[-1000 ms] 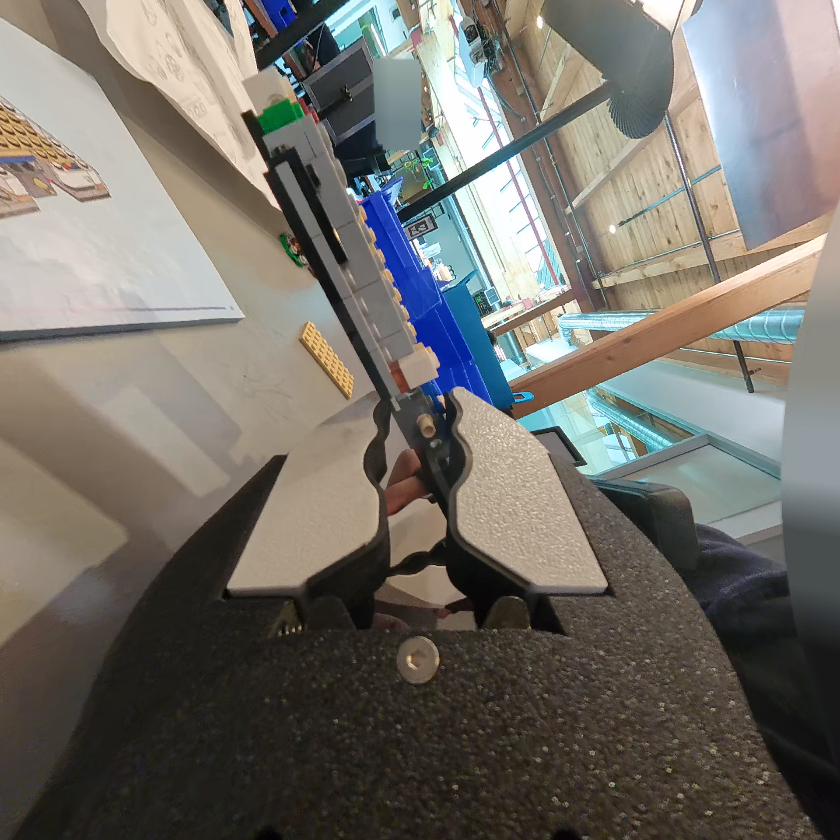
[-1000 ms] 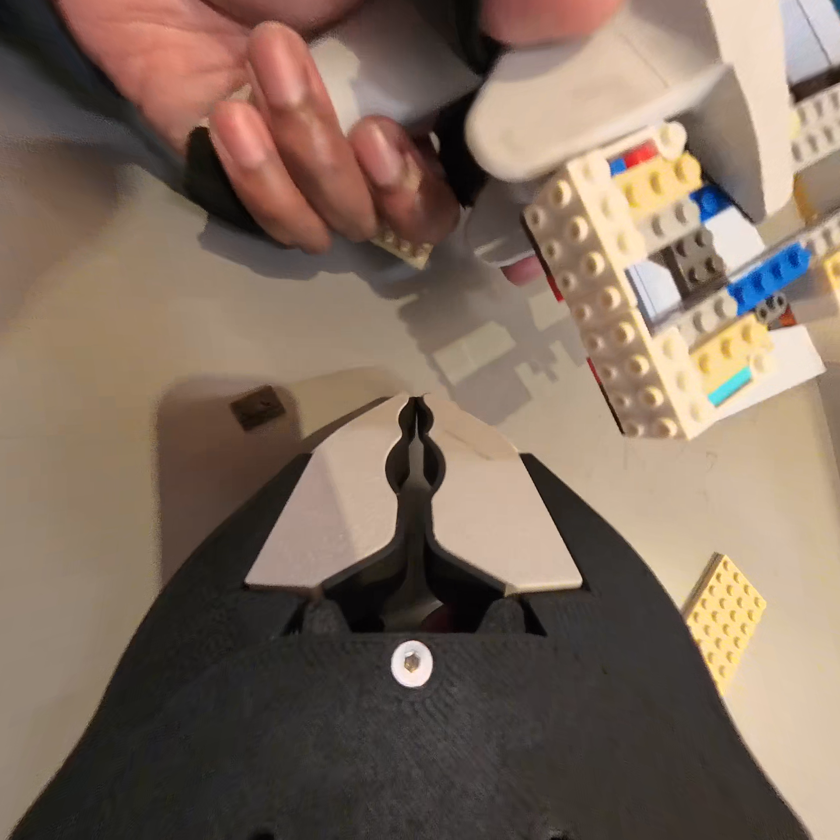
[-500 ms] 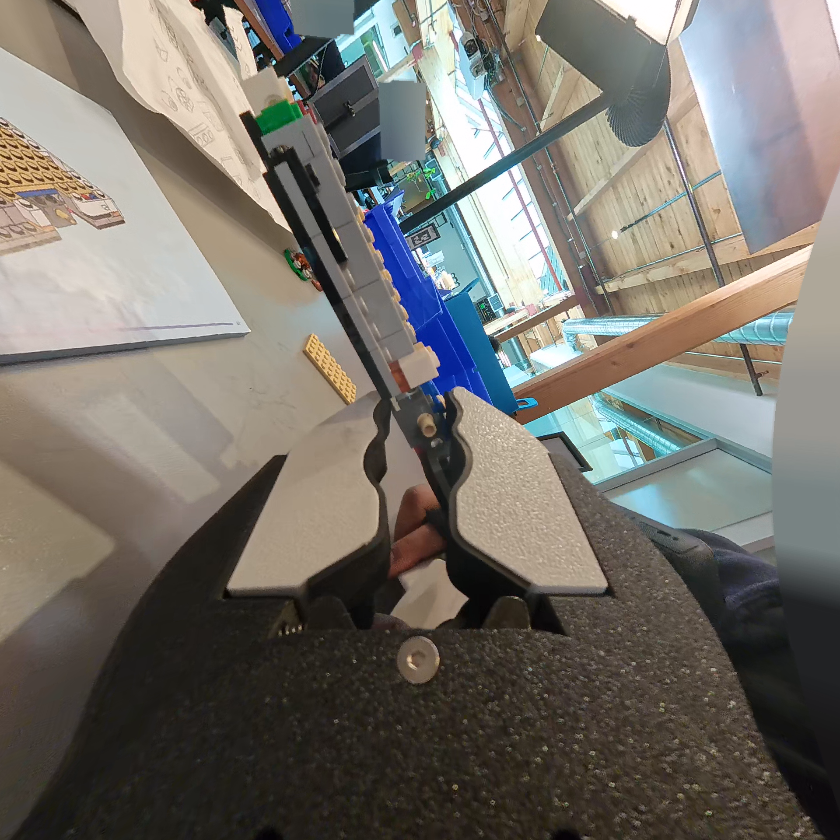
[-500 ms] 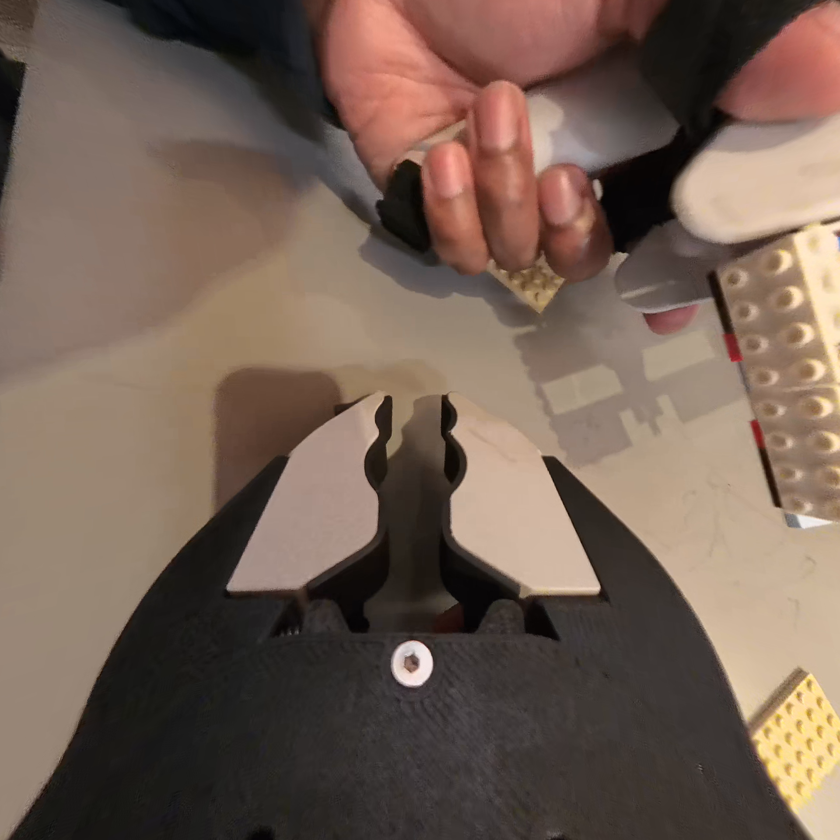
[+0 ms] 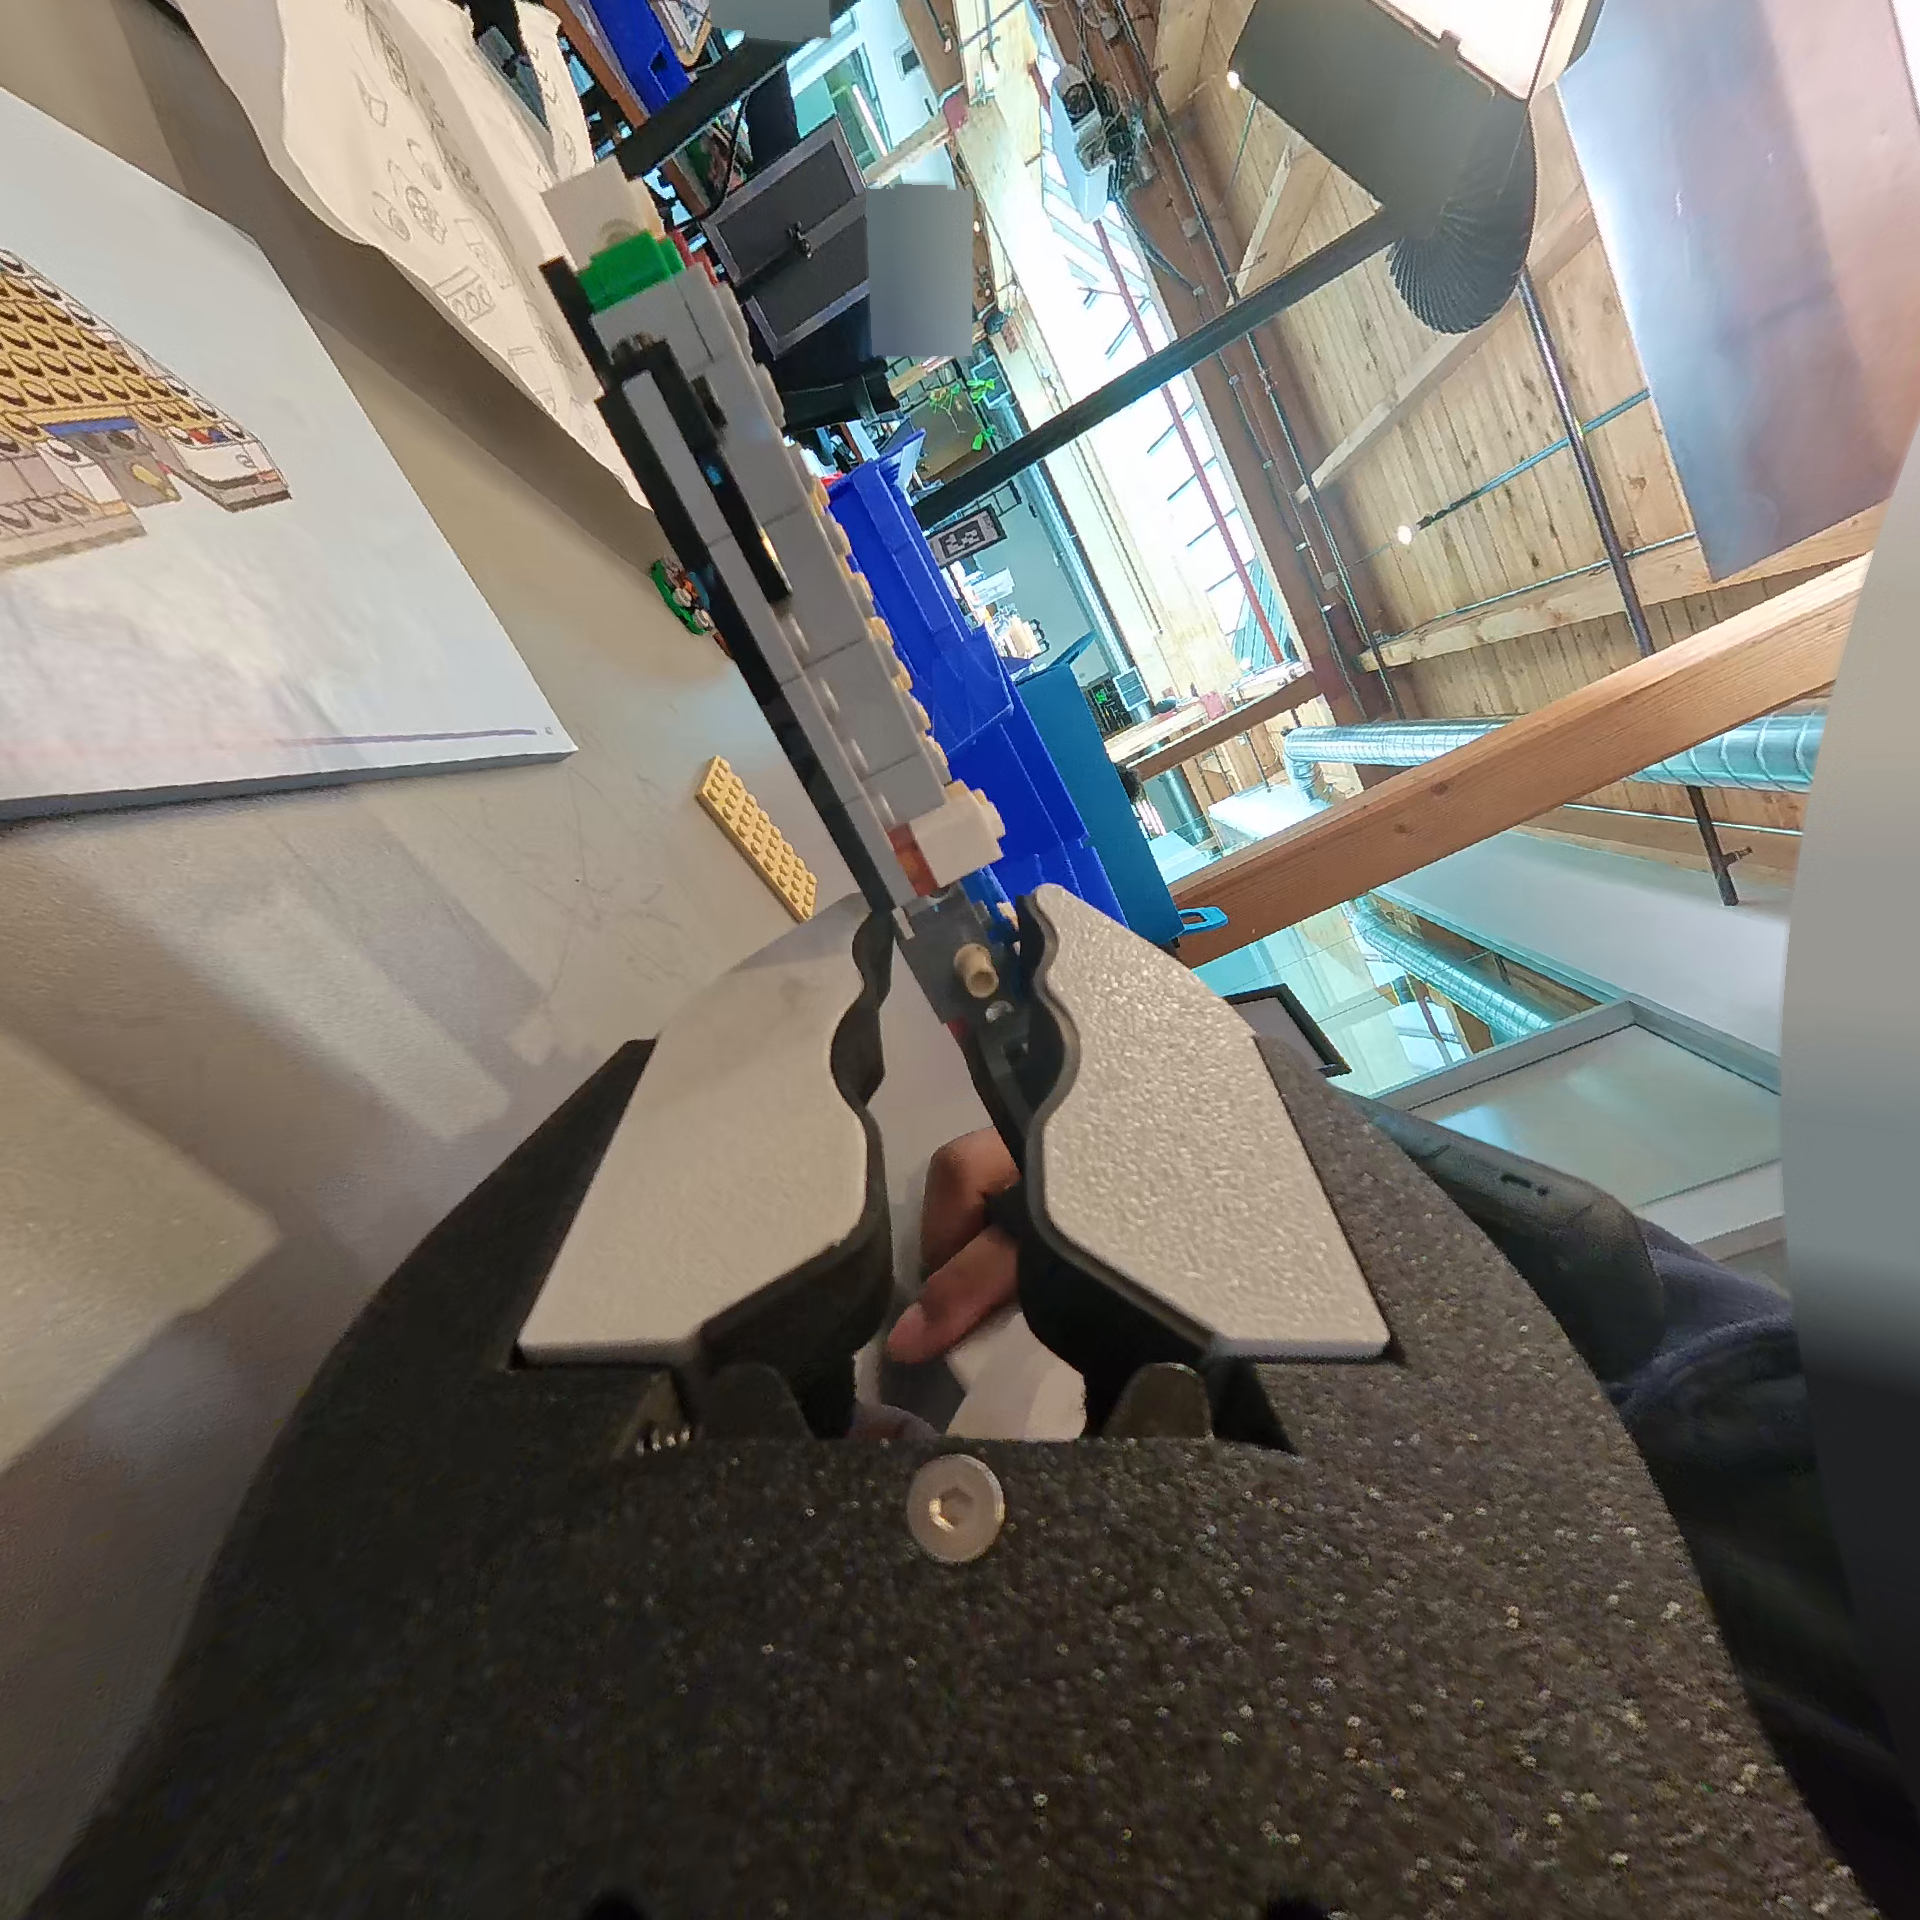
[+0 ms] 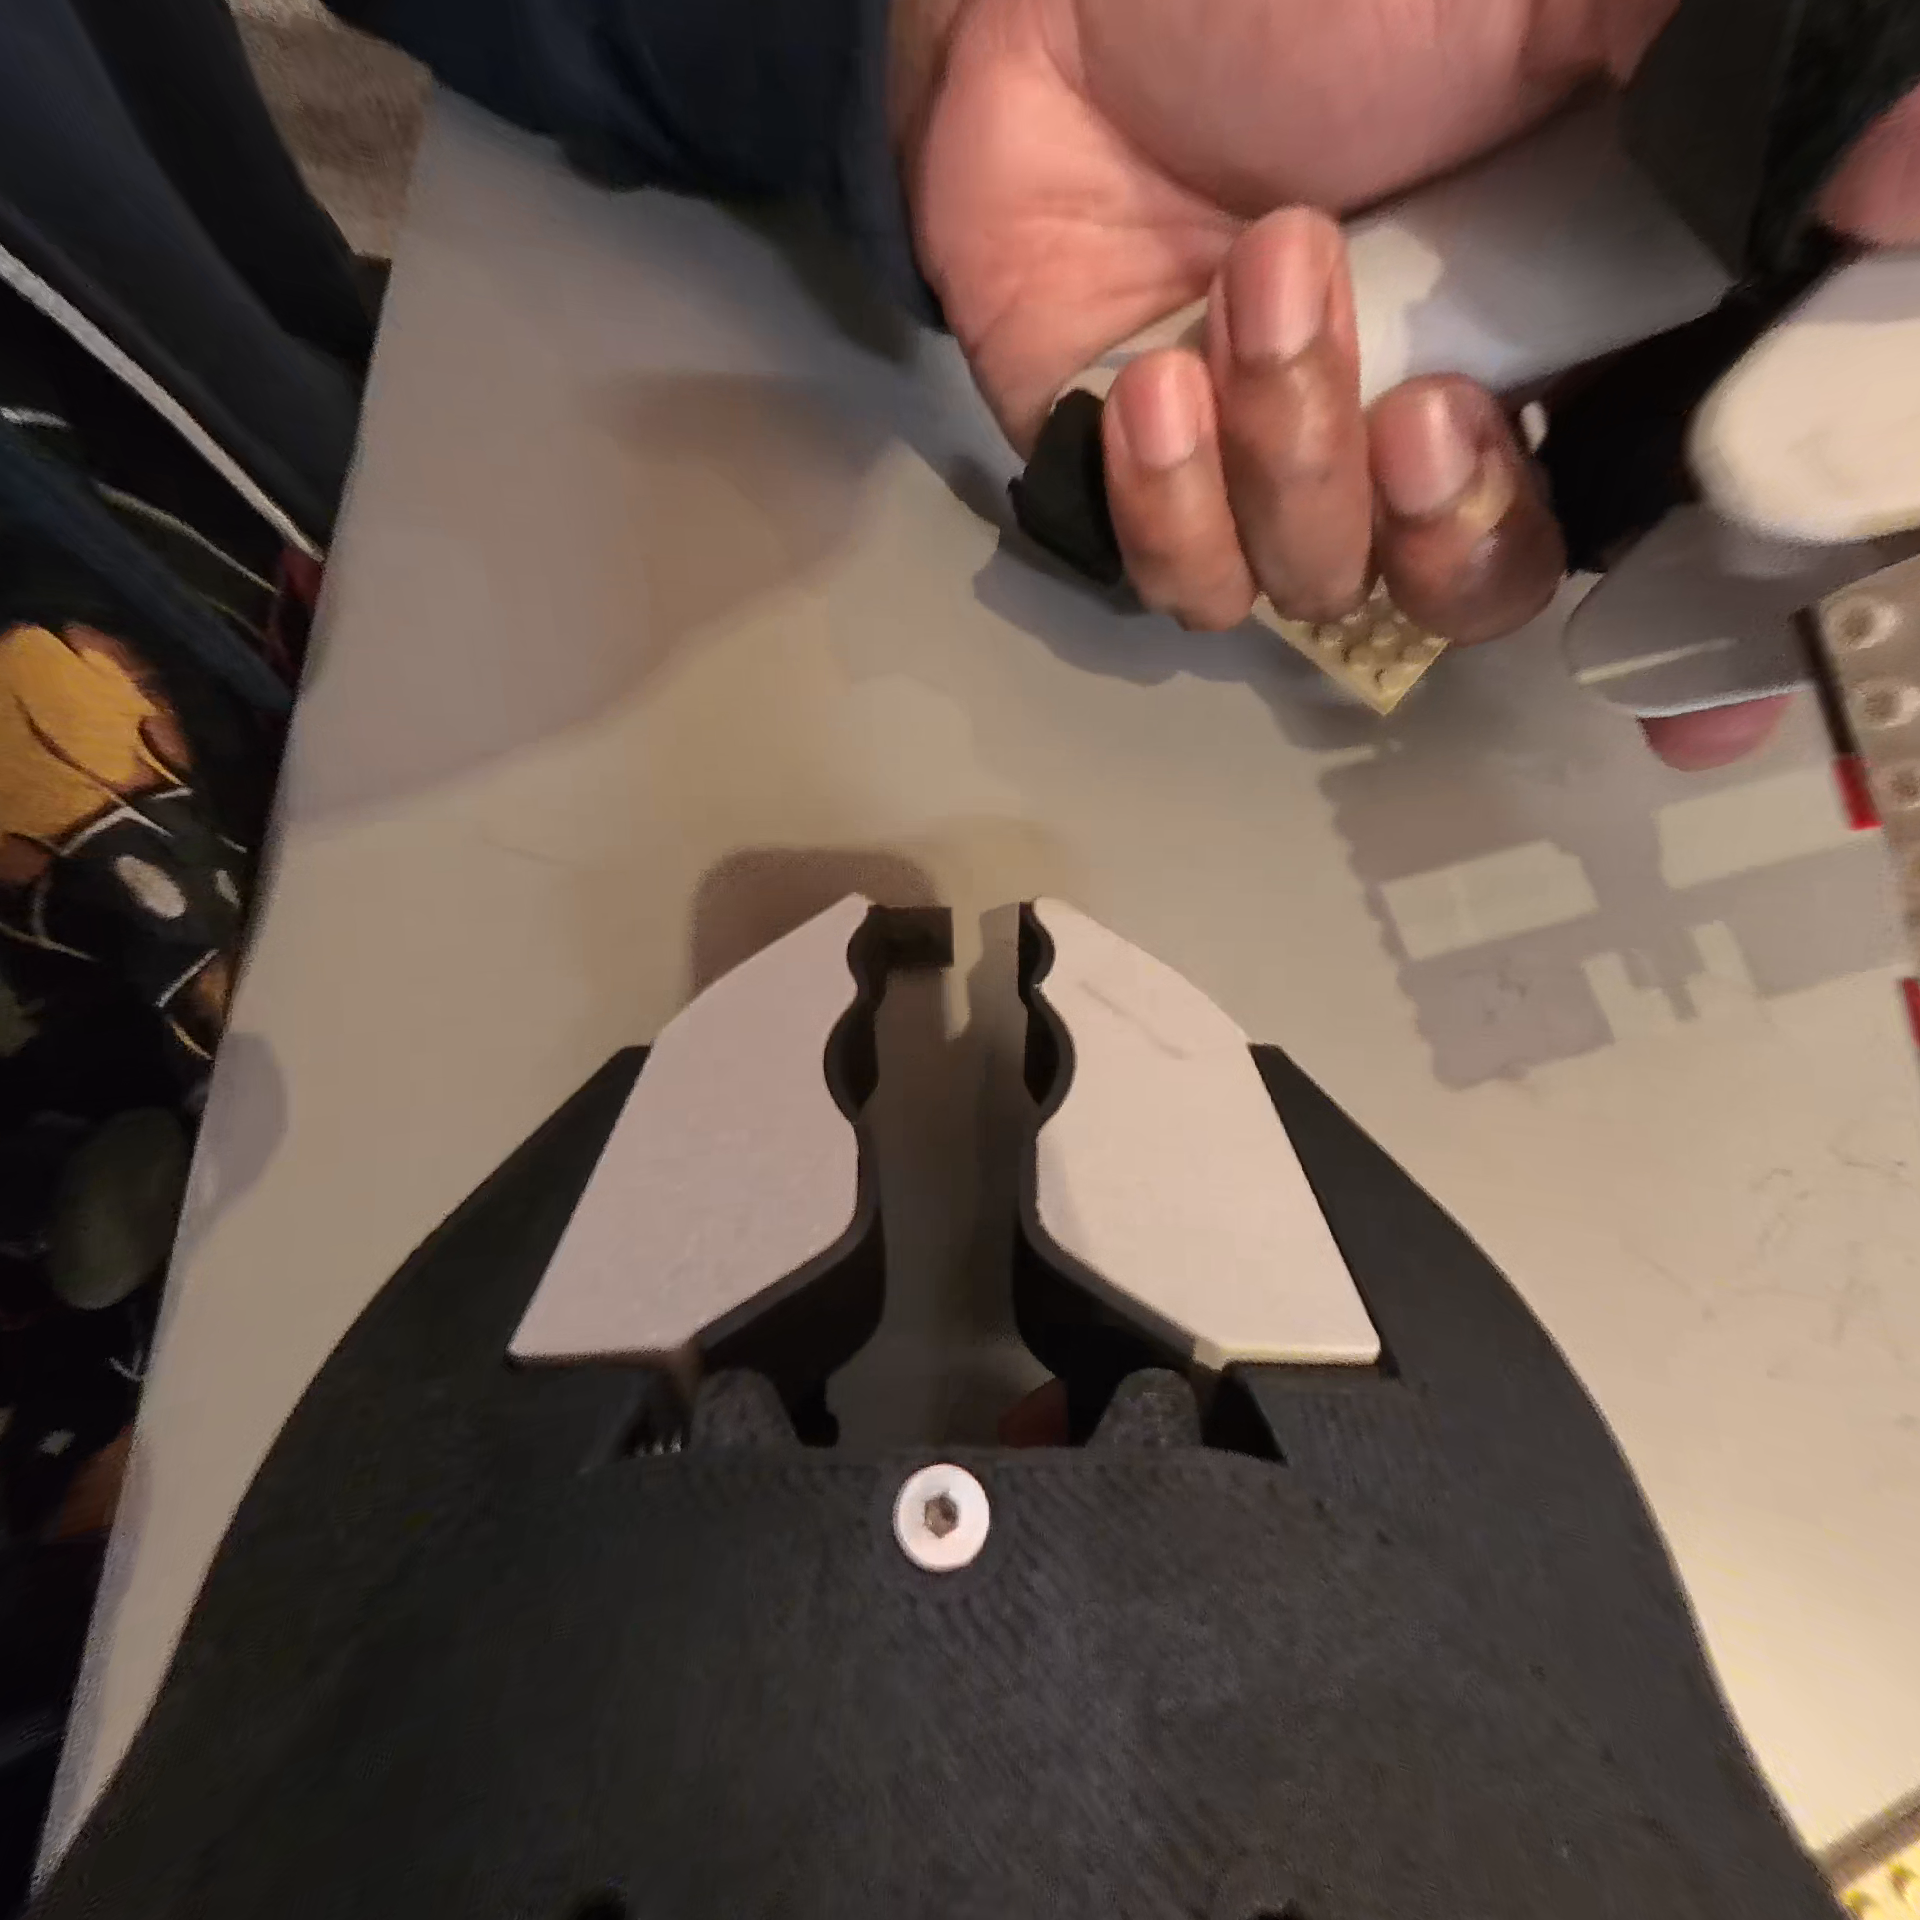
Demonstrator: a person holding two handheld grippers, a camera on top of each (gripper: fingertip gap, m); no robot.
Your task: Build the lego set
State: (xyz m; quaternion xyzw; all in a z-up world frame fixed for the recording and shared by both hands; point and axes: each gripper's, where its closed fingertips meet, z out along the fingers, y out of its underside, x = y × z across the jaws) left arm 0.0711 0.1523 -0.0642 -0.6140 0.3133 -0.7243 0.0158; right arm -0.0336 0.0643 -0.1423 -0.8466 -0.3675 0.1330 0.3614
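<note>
Grey brick model (image 5: pixel 790 582) clamped in left tool (image 5: pixel 951 961); right tool (image 6: pixel 945 935) apart (dark brick (image 6: pixel 914 935) between).

A workshop: timber-clad walls (image 5: pixel 1455 436), exposed metal ducting (image 5: pixel 1558 743), blue storage bins (image 5: pixel 966 665).

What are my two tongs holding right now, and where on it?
Left tongs: the grey-and-black toy-brick assembly, clamped at its lower end. Right tongs: open, holding nothing; a small dark brick lies between the tips.
</note>
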